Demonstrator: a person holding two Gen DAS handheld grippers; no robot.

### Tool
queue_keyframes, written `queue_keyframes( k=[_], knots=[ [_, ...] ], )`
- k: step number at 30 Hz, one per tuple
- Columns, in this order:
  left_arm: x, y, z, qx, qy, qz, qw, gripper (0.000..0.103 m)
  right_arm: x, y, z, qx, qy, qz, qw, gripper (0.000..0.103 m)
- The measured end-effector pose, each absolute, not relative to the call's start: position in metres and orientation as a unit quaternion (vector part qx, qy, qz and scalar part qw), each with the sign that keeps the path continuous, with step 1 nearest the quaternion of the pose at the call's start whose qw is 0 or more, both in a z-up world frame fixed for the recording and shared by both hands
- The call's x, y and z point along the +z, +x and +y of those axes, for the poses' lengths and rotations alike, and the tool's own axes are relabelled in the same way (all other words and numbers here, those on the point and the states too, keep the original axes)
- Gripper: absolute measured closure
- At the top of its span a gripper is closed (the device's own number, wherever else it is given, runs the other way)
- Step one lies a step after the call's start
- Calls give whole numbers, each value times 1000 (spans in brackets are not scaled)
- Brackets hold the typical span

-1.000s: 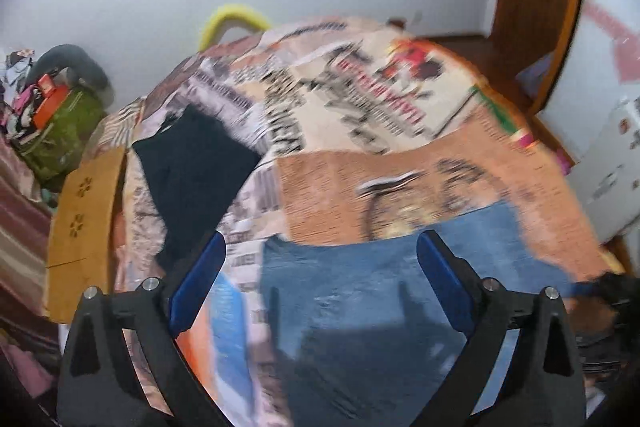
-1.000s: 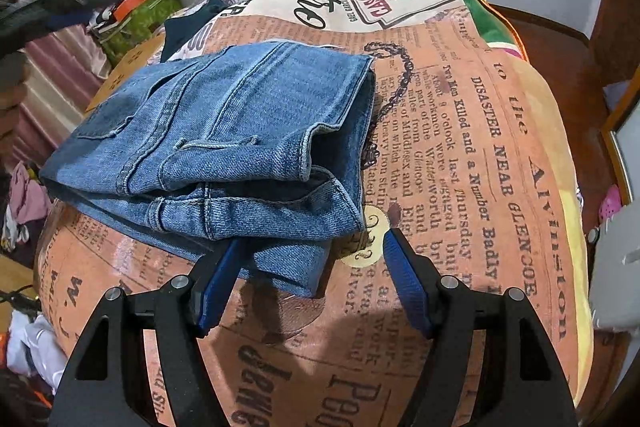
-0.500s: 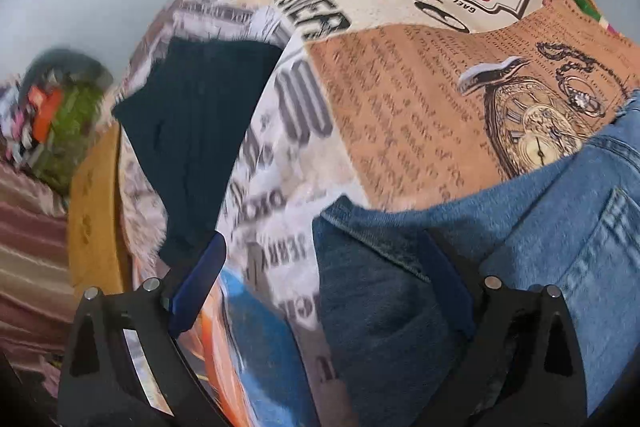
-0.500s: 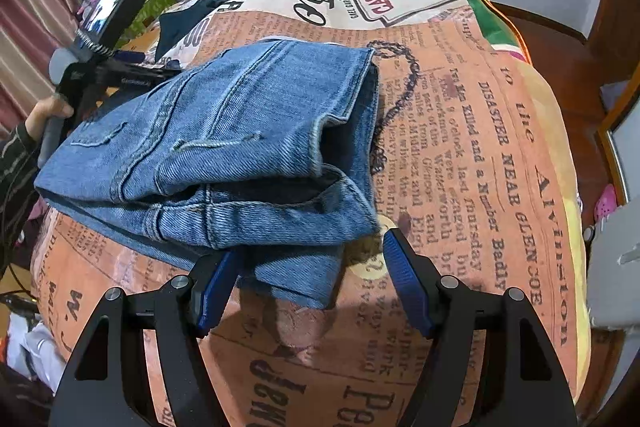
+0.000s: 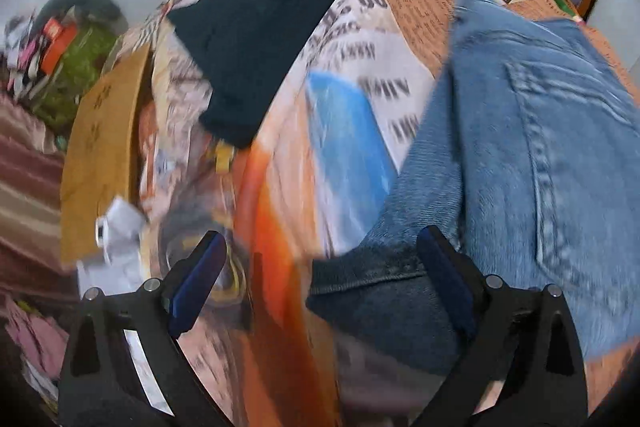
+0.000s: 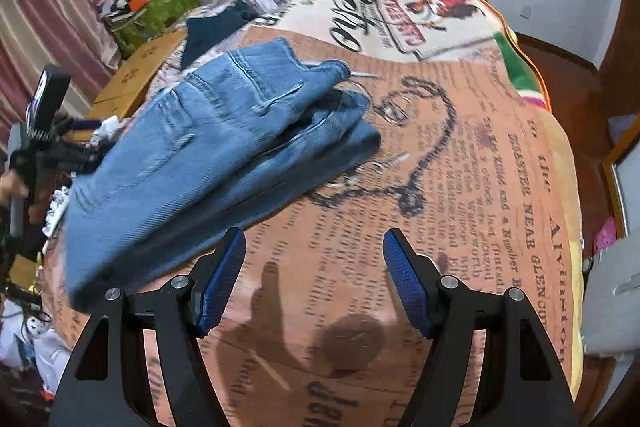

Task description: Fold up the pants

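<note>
Folded blue jeans [image 6: 208,163] lie on a newspaper-print bedspread [image 6: 460,167]. My right gripper [image 6: 315,251] hovers open over bare bedspread, and the jeans sit just left of its left finger. In the left wrist view the jeans [image 5: 540,147] fill the right side. Their dark lower corner lies between the wide-apart fingers of my left gripper [image 5: 320,267], close to the right finger, and the pads are not pressing on it. In the right wrist view, the left gripper [image 6: 52,143] shows at the jeans' left end, held by a hand [image 6: 12,183].
A dark folded garment [image 5: 256,39] lies on the far left part of the bed. A cardboard box [image 5: 104,155] and a green bag [image 6: 156,7] stand beside the bed's left edge, in front of a striped curtain [image 6: 40,7]. A wooden floor [image 6: 560,55] lies to the right.
My left gripper has swung down and left, from over the jeans' middle to their dark corner. In the right wrist view the jeans have shifted left, out from between the right fingers.
</note>
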State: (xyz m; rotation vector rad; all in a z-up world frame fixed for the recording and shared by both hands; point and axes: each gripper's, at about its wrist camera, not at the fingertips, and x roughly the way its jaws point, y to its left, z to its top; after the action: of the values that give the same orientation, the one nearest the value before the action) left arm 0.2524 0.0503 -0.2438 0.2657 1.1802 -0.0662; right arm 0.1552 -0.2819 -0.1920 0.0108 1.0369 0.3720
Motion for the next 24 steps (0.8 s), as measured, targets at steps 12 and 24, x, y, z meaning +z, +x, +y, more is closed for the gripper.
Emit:
queue_keyframes(
  k=[12, 24],
  knots=[
    [-220, 179, 27, -48, 66, 535, 841, 6, -177, 136, -244, 224, -16, 469, 854, 35],
    [-193, 193, 27, -42, 68, 497, 864, 7, -193, 143, -239, 234, -42, 487, 840, 33]
  ],
)
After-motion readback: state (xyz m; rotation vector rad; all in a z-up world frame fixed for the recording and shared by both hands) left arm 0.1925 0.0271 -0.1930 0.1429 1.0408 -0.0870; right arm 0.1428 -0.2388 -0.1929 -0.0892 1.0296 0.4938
